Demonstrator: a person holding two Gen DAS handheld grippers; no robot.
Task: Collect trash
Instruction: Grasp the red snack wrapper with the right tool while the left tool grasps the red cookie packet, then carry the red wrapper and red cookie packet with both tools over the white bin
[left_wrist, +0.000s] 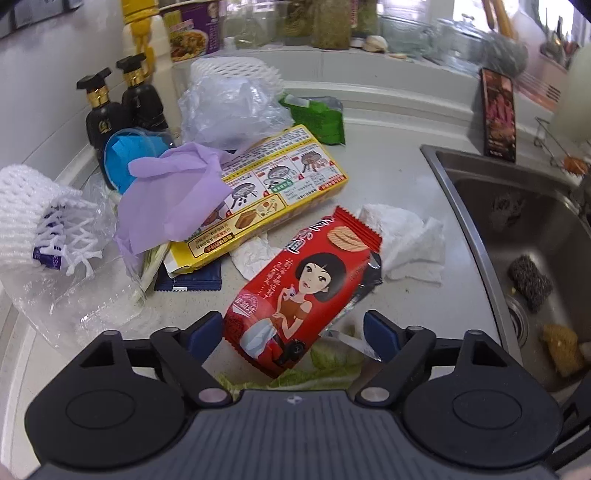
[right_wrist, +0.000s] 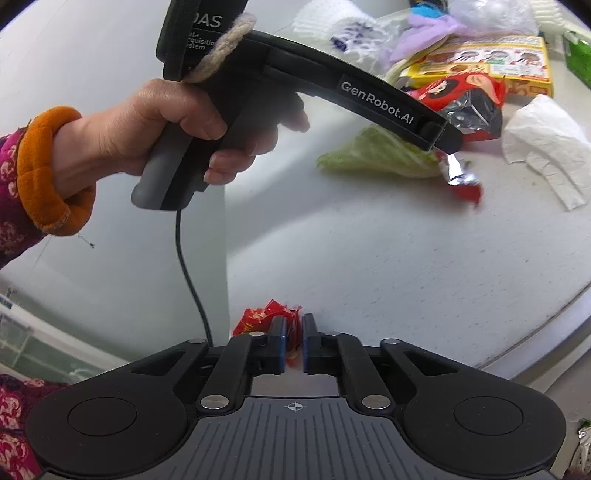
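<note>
A red snack packet with a torn foil end lies on the white counter, partly over a pale cabbage leaf. My left gripper is open and straddles the packet's near end. Its right pad stands clear of the packet. In the right wrist view the same packet and leaf lie under the left gripper's tip, with a person's hand on its handle. My right gripper is shut on a small crumpled red wrapper near the counter's edge.
A yellow box, a purple glove, crumpled tissue, clear plastic, a green packet and white foam nets crowd the counter. Two black pump bottles stand at the wall. A steel sink lies to the right.
</note>
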